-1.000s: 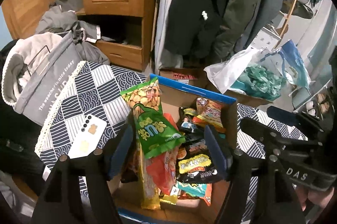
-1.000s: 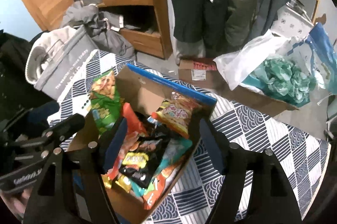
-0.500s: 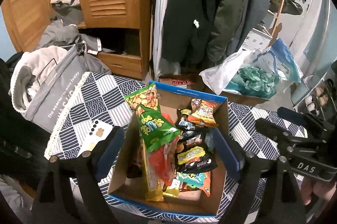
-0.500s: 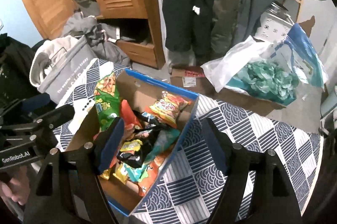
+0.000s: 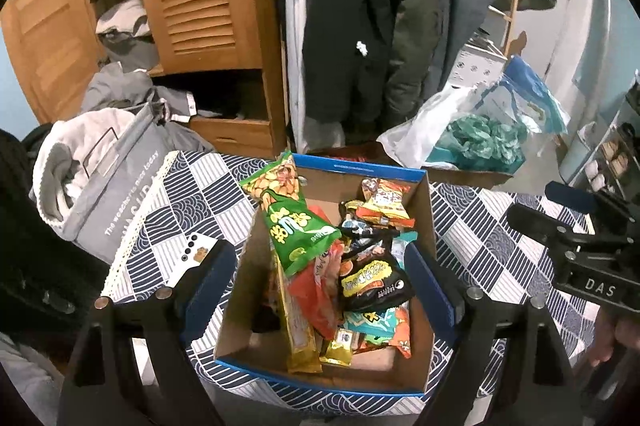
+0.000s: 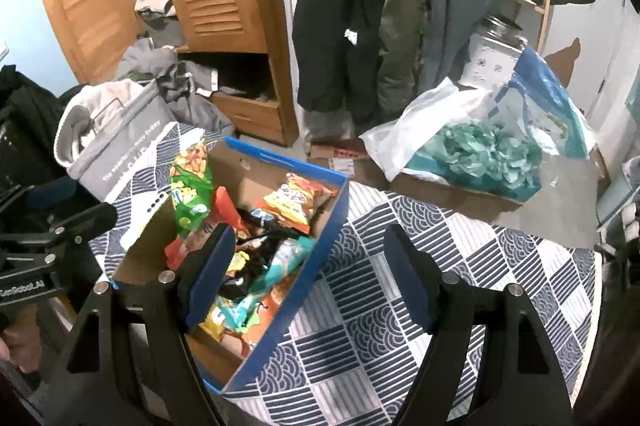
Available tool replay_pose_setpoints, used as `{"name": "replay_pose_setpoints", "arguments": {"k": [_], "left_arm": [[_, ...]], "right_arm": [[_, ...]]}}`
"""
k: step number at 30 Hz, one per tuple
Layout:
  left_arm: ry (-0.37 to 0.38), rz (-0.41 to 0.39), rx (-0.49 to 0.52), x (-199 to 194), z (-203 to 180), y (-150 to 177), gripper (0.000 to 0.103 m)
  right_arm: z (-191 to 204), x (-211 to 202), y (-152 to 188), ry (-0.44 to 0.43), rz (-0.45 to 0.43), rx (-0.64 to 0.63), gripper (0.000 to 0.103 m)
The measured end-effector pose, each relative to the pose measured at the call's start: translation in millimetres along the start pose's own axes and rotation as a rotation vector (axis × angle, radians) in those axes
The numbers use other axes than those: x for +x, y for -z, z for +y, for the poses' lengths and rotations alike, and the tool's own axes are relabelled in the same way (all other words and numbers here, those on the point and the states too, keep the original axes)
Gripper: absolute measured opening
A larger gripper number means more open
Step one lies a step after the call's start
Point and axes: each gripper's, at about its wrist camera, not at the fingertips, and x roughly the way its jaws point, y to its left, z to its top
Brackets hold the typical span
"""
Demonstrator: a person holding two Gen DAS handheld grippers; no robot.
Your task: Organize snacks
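Both the left gripper (image 5: 320, 290) and right gripper (image 6: 308, 274) gape empty above the snack box (image 5: 424, 193), lengthwise away.

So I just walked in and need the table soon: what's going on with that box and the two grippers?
A person is sorting snacks with a handheld gripper in each hand. The left gripper and right gripper are both open and empty, hovering above the cardboard box on the patterned tablecloth. The box is full of packets, including a green bag and a black bag. A white phone lies beside it.
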Motion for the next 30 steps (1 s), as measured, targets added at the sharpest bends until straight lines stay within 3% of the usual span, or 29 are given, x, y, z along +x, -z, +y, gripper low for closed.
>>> {"name": "replay_pose_setpoints", "arguments": {"k": [30], "left_arm": [[-0.025,0.001,0.007,1.3,-17.8,-3.2,0.088]], "right_arm": [[-15.1,4.4,7.9,0.007,0.013,0.024,0.076]]}}
